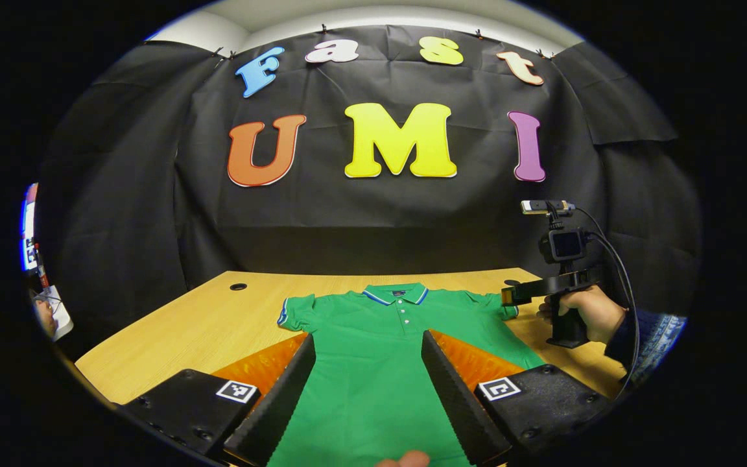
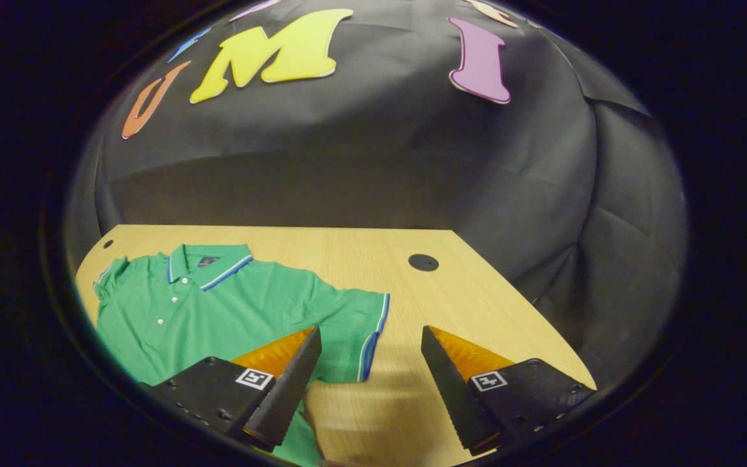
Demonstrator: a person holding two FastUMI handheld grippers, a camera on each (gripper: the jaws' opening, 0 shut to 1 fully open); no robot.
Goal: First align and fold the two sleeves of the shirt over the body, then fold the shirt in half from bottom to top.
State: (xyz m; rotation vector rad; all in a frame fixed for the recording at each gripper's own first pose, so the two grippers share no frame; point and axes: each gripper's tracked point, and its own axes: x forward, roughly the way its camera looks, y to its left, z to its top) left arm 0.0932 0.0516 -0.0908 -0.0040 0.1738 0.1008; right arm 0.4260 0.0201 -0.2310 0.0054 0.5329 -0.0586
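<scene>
Shirt (image 1: 373, 350) is laid flat, collar toward table (image 2: 360, 253) far edge, sleeves not yet folded. Left gripper (image 1: 368, 363) is spread over the body; right gripper (image 2: 371, 360) is spread by the right sleeve (image 2: 354, 324). Next, prob.: sleeve edge to be pinched & carried inward.

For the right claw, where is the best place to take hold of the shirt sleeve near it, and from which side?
Probably the striped cuff edge of the sleeve, coming from the bare table side. The sleeve lies flat and spread out, its edge just ahead of the open right claw.

Green shirt (image 1: 373, 337) flat on wooden table (image 1: 218, 324)
</scene>
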